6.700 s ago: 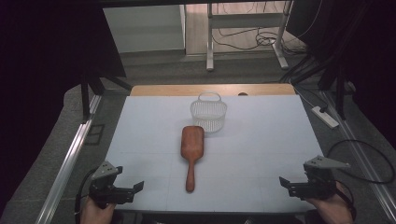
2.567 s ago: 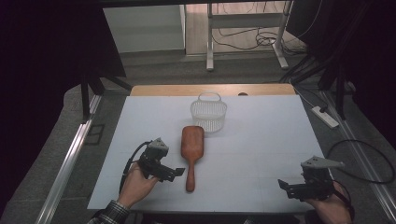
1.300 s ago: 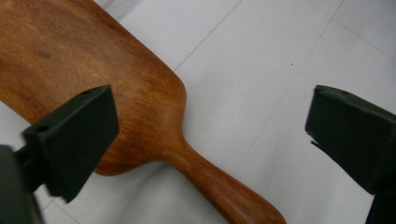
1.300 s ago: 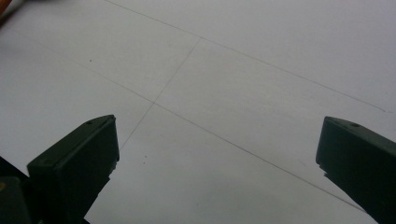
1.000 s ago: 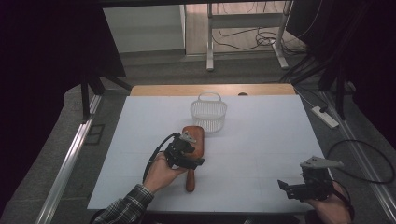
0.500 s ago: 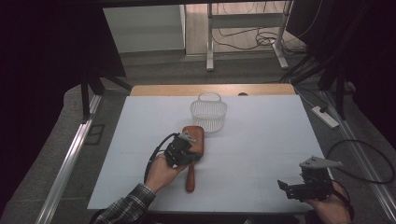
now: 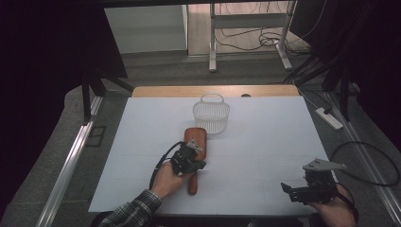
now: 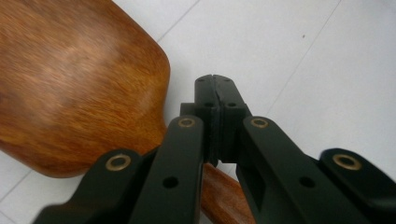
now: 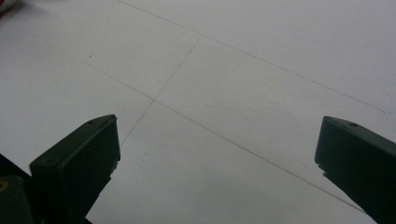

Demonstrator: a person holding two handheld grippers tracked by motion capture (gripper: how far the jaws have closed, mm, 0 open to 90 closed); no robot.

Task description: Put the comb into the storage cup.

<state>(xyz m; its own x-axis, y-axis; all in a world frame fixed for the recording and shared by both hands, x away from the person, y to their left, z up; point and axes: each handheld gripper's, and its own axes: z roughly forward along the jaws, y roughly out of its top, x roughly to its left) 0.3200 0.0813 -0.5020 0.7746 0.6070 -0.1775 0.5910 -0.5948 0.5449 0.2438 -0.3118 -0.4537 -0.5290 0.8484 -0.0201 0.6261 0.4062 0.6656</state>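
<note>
The white table [image 7: 265, 142] spans the high view, both claws working from its near edge. The wooden paddle brush [image 7: 195, 141] lies flat at the table's centre, its broad head on the far side of the left gripper [image 7: 191, 158] and its handle running back toward the person beneath that claw. The white wire basket [image 7: 211, 113] stands upright beyond the brush head, just past it from the left claw; whether the two touch cannot be told.

In the left gripper view, the left claw's jaws are pressed together with no gap between their tips, held directly above the neck where the brush head narrows into the handle; the head fills the area to the left of the jaws, and the handle passes beneath them. Nothing lies between the tips.

The right gripper [image 7: 302, 189] rests well apart from the brush, low at the table's near right corner. In the right gripper view its jaws stand spread wide, with bare table surface between and ahead of them.
</note>
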